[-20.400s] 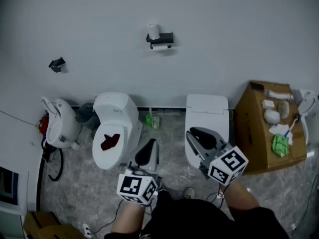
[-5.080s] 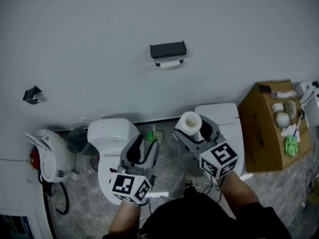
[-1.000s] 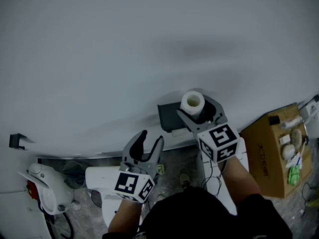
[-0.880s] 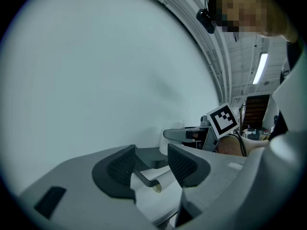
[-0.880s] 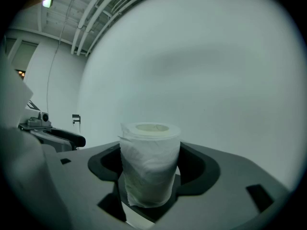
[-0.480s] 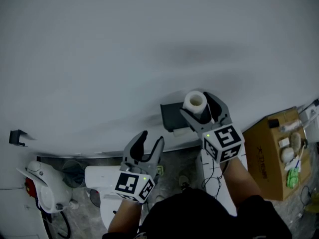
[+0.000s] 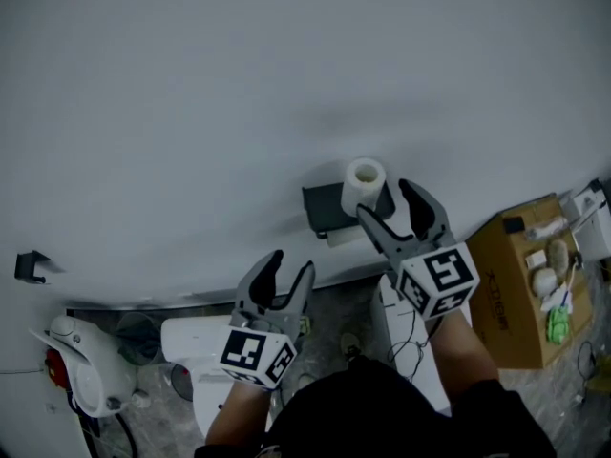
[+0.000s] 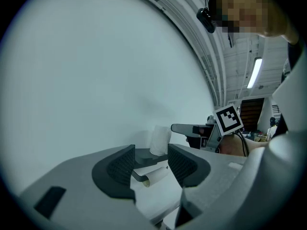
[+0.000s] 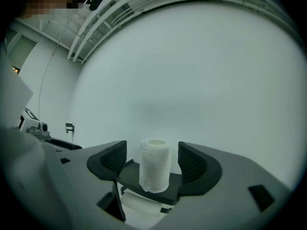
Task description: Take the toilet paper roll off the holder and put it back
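A white toilet paper roll (image 7: 364, 181) stands upright on the flat top of the black wall holder (image 7: 323, 208). My right gripper (image 7: 391, 206) is open just right of and behind the roll. Its jaws have just been closing a little, and the pads touch nothing. In the right gripper view the roll (image 9: 155, 165) stands free on the holder shelf (image 9: 132, 176), with a gap to each pad. A second roll (image 9: 141, 206) hangs under the shelf. My left gripper (image 7: 289, 267) is open and empty, lower and to the left. Its view shows the roll (image 8: 160, 140) and the holder (image 8: 144, 155) ahead.
The bare white wall fills the top of the head view. Below are two white toilets (image 7: 191, 346) (image 7: 410, 342). A cardboard box (image 7: 520, 294) with small items on it stands at the right. A white appliance (image 7: 72, 365) and a black wall hook (image 7: 29, 265) are at the left.
My right gripper has let go of the roll and drawn back to the right. The roll now stands alone on the holder's top. The left gripper barely shifted.
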The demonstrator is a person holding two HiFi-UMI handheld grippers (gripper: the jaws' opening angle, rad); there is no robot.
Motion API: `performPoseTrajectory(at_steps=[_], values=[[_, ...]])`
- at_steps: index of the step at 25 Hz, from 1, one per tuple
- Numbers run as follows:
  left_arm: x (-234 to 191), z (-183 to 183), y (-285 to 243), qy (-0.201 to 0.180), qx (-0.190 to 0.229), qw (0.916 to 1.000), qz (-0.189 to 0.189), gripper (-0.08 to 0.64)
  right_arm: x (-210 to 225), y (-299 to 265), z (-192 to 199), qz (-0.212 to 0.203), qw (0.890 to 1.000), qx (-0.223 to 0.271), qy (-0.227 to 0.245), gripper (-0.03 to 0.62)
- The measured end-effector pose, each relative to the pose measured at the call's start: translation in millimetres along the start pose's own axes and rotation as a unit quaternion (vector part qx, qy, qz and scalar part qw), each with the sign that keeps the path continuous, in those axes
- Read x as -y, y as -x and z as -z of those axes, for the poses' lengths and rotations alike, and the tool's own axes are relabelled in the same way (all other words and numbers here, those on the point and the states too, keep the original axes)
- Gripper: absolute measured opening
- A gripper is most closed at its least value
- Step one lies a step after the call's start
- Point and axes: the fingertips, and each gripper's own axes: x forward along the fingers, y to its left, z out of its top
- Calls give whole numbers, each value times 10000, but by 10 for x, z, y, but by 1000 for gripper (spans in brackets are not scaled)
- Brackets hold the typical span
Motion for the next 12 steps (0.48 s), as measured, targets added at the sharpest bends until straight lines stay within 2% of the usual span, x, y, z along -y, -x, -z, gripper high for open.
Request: performPoseTrajectory(at_steps=[1,3,4,5,12], values=[[29,-2,52,-4,2,10000,30,198,-37,71,3,19,10000,24,-31,315],[66,-7,163,-5,7,10000,83,198,-125,207,3,66,9999,68,-109,169],[81,-9,228,-4,8,9999,106,198,-179,275,1,92,9998,79,-145,65],[99,-10,298,-2,8,9999,132,198,-242,344,3,117,9998,77,-166,15],[234,60,818,45,-55,9993,367,198,-741,788,91,213,9995,-83,-220,0]])
